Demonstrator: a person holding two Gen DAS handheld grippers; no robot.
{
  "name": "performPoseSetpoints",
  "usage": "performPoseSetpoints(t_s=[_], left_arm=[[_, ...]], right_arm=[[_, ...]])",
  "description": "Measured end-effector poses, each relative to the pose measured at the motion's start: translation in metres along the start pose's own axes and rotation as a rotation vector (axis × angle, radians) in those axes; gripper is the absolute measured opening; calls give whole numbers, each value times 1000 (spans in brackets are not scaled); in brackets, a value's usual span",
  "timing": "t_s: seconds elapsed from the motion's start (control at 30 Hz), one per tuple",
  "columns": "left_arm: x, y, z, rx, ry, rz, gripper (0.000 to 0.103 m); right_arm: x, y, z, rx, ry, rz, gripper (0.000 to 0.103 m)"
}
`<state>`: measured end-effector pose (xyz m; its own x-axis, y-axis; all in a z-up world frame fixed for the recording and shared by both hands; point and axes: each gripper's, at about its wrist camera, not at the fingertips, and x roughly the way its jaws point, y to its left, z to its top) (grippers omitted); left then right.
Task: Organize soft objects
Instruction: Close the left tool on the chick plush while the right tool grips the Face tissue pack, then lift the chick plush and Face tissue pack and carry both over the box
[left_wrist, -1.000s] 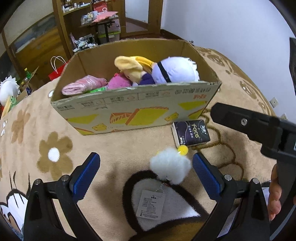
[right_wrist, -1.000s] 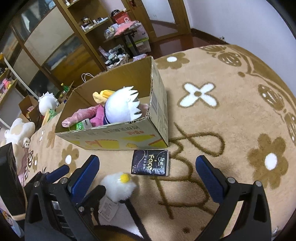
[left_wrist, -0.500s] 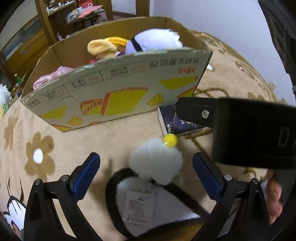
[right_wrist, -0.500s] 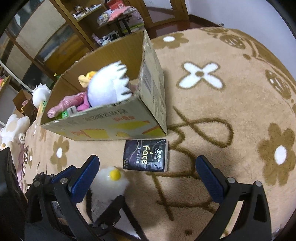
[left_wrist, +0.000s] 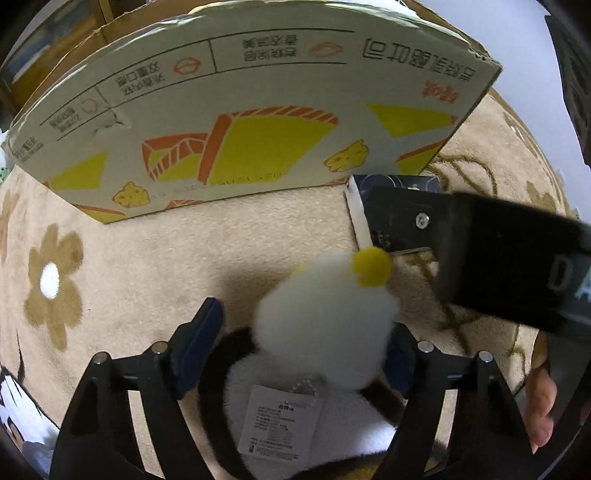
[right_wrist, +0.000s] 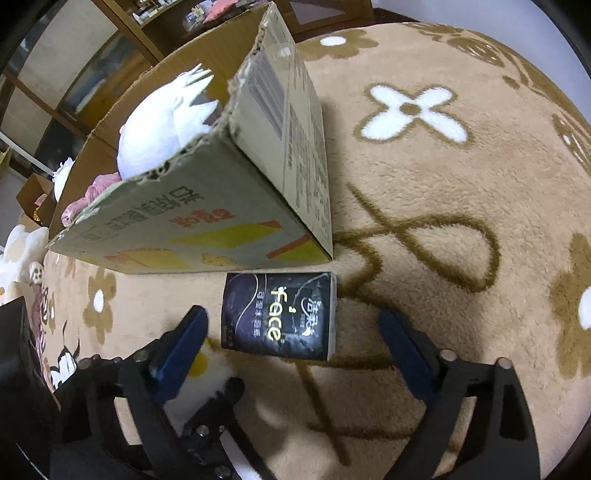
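White plush toy (left_wrist: 325, 332) on rug (left_wrist: 258, 240), between closing jaws of left gripper (left_wrist: 303, 339); dark tissue pack (right_wrist: 279, 315), long axis fore-aft, just ahead between wide, closing, untouching right gripper (right_wrist: 295, 339) jaws.

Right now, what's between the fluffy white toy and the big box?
Only bare beige carpet lies between the fluffy white toy and the cardboard box, seen in the left wrist view.

A fluffy white plush (left_wrist: 325, 325) with a yellow pompom (left_wrist: 371, 266) and a paper tag (left_wrist: 280, 421) lies low in the frame's centre on the rug. A dark tissue pack (right_wrist: 280, 315) lies flat just before the box (right_wrist: 192, 229), which holds a white plush (right_wrist: 162, 125) and a pink one (right_wrist: 92, 195) at upper left.
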<state>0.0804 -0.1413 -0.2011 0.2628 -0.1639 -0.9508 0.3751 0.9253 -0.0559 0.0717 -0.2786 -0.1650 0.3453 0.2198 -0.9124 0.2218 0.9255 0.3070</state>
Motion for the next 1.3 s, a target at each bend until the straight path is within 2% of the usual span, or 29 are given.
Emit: performPoseSetpoints(t_s=[0.23,0.27,0.37,0.47,0.53,0.73,0.9,1.3], left_arm=[[-1,-5,0,11,-35,19,46],[-2,-4,0,5,-36,9,41],[-5,2,0,-13,-34,-3,34],[-9,13,-1,-19,-33,-11,32],[-14,19,-5,-13,-38,-17,31],[-16,13,-1,14,-53,-3,30],[-14,2,2,-4,-61,0,30],[-30,10,0,12,-110,45,30]], right_arm=[[10,9,0,-41,22,-63,92],[10,11,-1,-49,22,-72,91],[10,12,-2,-54,23,-95,82],[8,8,-1,-38,24,-94,70],[6,6,-1,-29,24,-91,67],[4,9,-2,-54,22,-103,65],[3,18,-6,-63,26,-98,64],[-14,7,-13,-54,0,-82,63]])
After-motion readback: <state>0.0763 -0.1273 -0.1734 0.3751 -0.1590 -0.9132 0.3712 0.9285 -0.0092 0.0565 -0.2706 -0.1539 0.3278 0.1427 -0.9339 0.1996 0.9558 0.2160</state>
